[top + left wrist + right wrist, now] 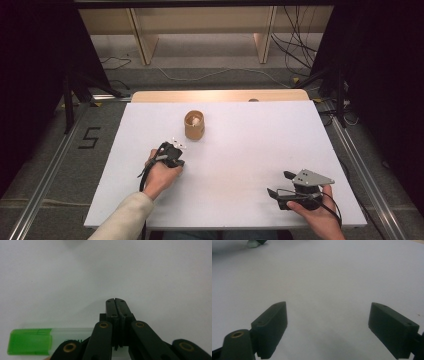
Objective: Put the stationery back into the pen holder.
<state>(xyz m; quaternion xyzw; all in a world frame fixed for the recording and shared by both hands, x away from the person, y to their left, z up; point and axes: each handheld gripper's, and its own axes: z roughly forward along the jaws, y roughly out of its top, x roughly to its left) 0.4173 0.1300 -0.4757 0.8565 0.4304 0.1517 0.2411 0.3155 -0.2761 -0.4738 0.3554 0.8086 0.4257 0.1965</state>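
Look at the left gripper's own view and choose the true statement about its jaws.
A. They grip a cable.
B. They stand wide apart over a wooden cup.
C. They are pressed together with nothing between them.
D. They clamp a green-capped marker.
C: in its own view the left gripper has its jaws touching with no gap, while the green-capped marker lies on the table beside its linkage, not between the jaws.

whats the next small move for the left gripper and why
Probably open the left gripper and shift it onto the green-capped pen. Its fingers are pressed together on nothing, and the pen lies flat on the table beside and below them, not between them.
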